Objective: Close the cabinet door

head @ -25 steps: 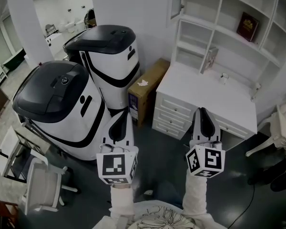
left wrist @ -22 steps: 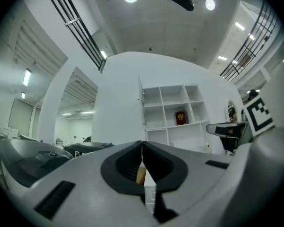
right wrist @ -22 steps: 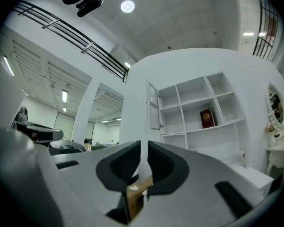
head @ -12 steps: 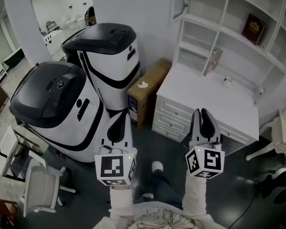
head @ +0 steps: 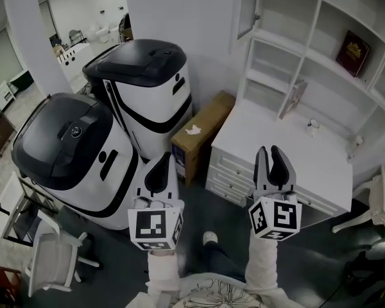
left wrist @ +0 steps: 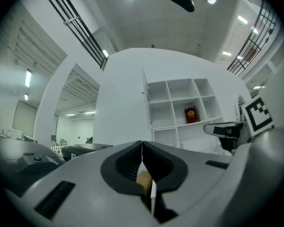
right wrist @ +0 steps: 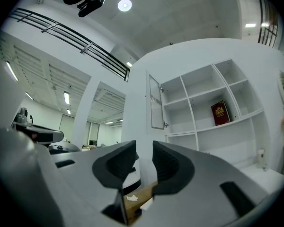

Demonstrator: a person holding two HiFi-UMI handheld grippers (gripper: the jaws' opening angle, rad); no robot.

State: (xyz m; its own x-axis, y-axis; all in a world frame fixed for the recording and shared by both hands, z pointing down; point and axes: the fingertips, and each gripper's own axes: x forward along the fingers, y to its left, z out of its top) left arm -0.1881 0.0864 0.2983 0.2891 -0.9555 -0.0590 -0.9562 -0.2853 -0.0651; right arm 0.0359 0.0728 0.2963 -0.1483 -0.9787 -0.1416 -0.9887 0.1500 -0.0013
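**Change since the earlier frames.** The cabinet (head: 289, 8) filled more of the head view and the table (head: 289, 146) sat lower in it. Both hands had been carried toward the shelving. The right claw's (head: 271, 151) jaws had just been opening, with nothing between them.

1. **Cabinet.** White open shelving stood on the table's back edge against the wall. Its compartments were mostly bare.
2. **Machines.** There were two, white with black tops. The near one (head: 64, 146) and the far one (head: 147, 76) stood left of the table and clear of the likely path to the door.
3. **Table.** White, with drawers. It stood between the person and the cabinet, so the door probably called for a reach over it.
4. **Door** (head: 246, 8). The task's item was a narrow glazed leaf at the cabinet's upper left corner. It stood swung out from its compartment, not yet shut and well apart from both claws.
5. **Box** (head: 199, 130). Brown cardboard, wedged between the far machine and the table.
6. **Right claw.** Jaws spread and empty, aimed toward the door's side, probably readied to push or take the leaf.
7. **Left claw** (head: 159, 165). Jaws pressed together, holding nothing. It was held level beside the right and looked idle.
8. **Book** (head: 354, 45). Red, upright in a right-hand compartment.
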